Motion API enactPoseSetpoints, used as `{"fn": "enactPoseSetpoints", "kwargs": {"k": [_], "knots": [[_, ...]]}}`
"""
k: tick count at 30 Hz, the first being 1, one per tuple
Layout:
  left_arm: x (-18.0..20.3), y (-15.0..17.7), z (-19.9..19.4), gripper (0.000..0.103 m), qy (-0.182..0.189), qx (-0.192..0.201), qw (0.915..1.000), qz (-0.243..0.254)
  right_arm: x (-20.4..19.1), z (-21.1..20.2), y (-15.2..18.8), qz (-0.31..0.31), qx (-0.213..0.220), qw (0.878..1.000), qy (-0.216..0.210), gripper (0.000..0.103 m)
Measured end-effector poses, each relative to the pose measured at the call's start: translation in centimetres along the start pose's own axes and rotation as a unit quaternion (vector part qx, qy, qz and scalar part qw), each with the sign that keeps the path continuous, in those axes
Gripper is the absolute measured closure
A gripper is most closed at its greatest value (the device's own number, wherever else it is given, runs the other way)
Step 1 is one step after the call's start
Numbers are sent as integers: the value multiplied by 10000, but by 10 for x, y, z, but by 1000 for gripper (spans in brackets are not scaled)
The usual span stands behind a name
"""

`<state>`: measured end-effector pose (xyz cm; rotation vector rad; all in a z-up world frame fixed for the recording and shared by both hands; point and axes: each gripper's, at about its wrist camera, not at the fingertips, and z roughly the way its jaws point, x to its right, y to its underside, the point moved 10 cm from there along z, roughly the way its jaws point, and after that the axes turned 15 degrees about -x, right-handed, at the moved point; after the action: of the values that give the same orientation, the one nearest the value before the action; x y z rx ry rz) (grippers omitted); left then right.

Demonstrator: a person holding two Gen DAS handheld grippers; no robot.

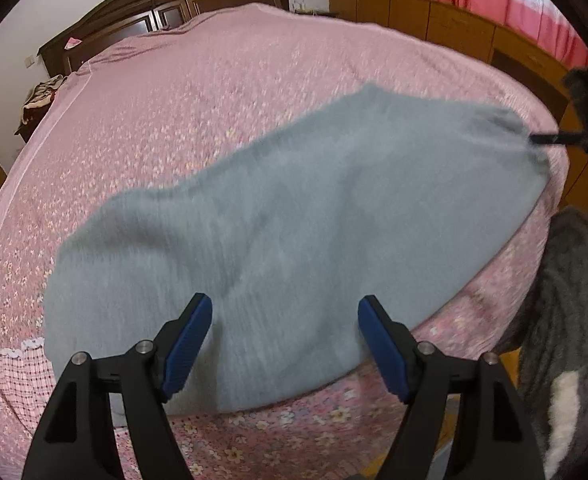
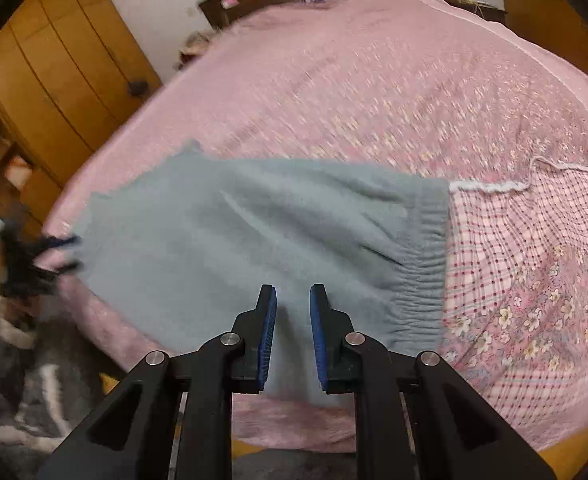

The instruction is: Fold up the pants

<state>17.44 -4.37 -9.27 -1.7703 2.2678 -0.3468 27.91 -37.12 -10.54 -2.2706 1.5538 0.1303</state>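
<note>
Grey-blue pants [image 1: 294,208] lie flat on a pink floral bedspread [image 1: 214,92], near the bed's front edge. My left gripper [image 1: 284,320] is wide open just above the near part of the pants, holding nothing. In the right wrist view the pants [image 2: 254,232] show their elastic waistband [image 2: 421,272] on the right. My right gripper [image 2: 292,300] hovers over the near edge of the pants with its jaws a narrow gap apart and nothing between them. The other gripper shows blurred at the pants' far end in each view [image 1: 549,138], [image 2: 62,248].
A dark wooden headboard [image 1: 166,4] stands at the far end of the bed. Wooden cabinets [image 1: 453,28] line the right side, a wardrobe [image 2: 54,64] the left. A checked pink sheet panel [image 2: 533,232] lies to the right. A grey furry garment [image 1: 561,320] hangs by the bed's corner.
</note>
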Motion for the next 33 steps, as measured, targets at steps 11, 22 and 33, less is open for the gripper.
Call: {"fn": "enactPoseSetpoints", "kwargs": {"k": [11,22,33], "knots": [[-17,12,-11,24,273,204,9990,-279,-29,-25,3,9,-88,9993,352,65],[-73,33,-34,24,922,869,9821,-1396,-230,-34,-11,319,1762,9748,-1328,45],[-103,60,-56,24,675,1036,9802,-1545,-348,56,-28,-417,1596,9844,-606,45]]}}
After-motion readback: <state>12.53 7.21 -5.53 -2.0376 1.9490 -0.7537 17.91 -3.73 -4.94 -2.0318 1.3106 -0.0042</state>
